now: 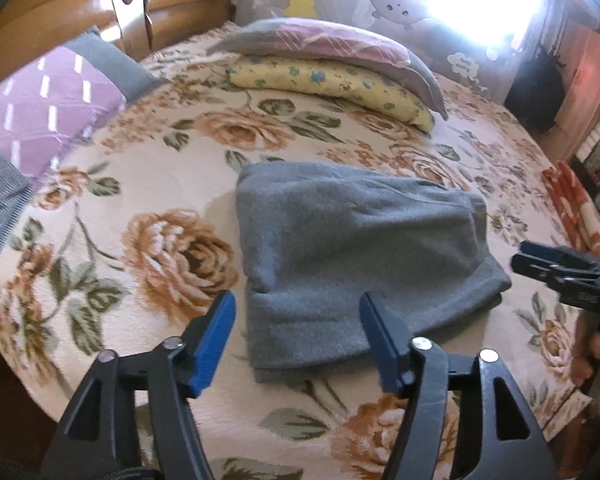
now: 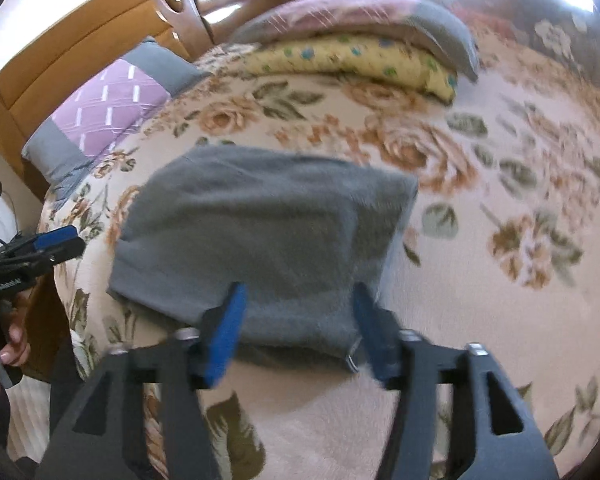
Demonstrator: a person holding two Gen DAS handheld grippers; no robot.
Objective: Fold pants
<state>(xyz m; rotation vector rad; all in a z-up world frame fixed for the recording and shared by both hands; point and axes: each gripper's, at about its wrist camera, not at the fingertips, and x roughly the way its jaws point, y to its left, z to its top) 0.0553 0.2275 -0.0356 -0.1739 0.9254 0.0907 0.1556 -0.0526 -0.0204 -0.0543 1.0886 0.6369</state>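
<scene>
In the left wrist view, the left tool [image 1: 298,312] hung over the bed [image 1: 148,184] with its two blue fingers [image 1: 216,340] spread wide and nothing between them; they pressed on nothing. Beyond the tips lay the grey pants [image 1: 352,248], folded into a compact, layered block on the floral bedspread, with stacked edges showing along the near side. The near left corner of the pants sat in the gap between the fingers as the camera saw it, but the cloth lay flat on the bed, apart from the pads. At the right edge the right tool [image 1: 540,264] came into view from the side, held by a hand [image 1: 592,356], near the right end of the pants; its opening could not be read from this angle. Farther back lay a yellow flowered cushion [image 1: 332,88] under a pink and grey pillow [image 1: 332,44], and a purple pillow [image 1: 48,112] rested by the wooden headboard [image 1: 60,4].

In the right wrist view, the right tool [image 2: 298,308] likewise stood wide open and empty, its fingers framing the near edge of the folded pants [image 2: 260,232], which lay on the bed [image 2: 500,320] close to its left edge. The picture was somewhat blurred. At the left edge the left tool [image 2: 56,244] showed side-on, gripped by a hand [image 2: 16,344], just off the left end of the pants.
</scene>
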